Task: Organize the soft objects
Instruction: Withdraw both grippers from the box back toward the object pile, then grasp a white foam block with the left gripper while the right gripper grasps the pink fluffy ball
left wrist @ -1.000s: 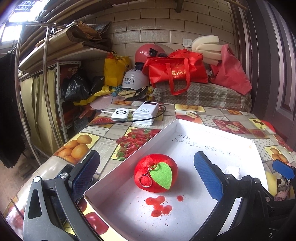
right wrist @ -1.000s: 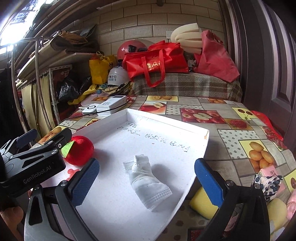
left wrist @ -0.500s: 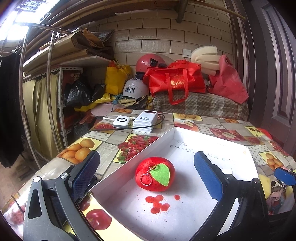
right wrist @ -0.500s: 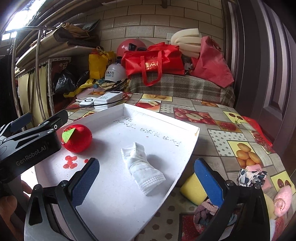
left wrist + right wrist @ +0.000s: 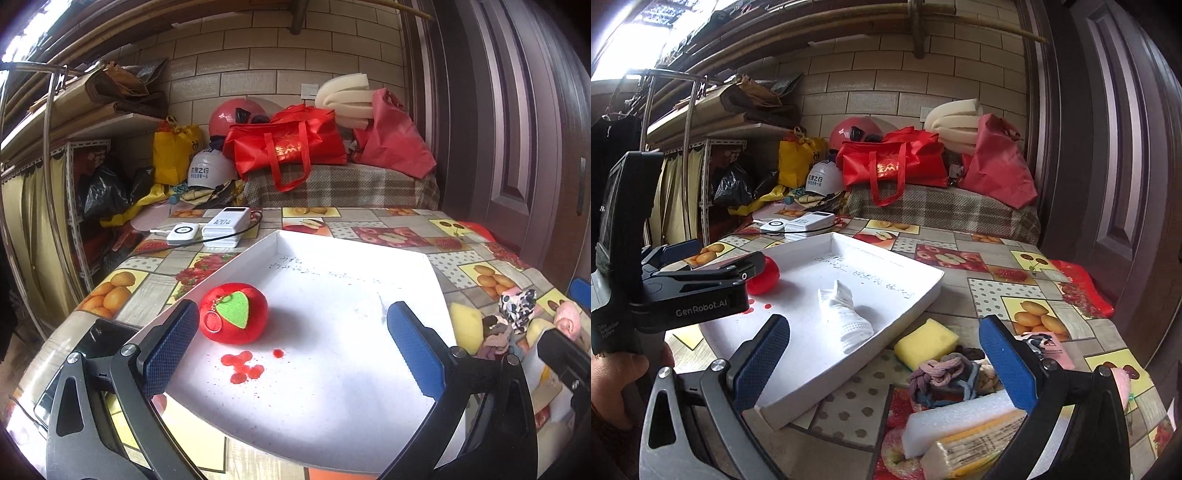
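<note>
Lying between right gripper (image 5: pixel 882 358) spread jaws: yarn bundle (image 5: pixel 945 376), seemingly untouched.

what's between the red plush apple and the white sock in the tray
Only bare tray floor lies between the red plush apple and the white sock, as the right wrist view shows.

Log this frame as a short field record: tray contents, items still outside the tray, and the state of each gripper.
tray: white shallow tray on fruit-print tablecloth
in tray: red plush apple; white rolled sock
outside tray: yellow sponge, braided cords, white foam block
left gripper: open, empty, over the tray
right gripper: open, empty, over the pile beside the tray
</note>
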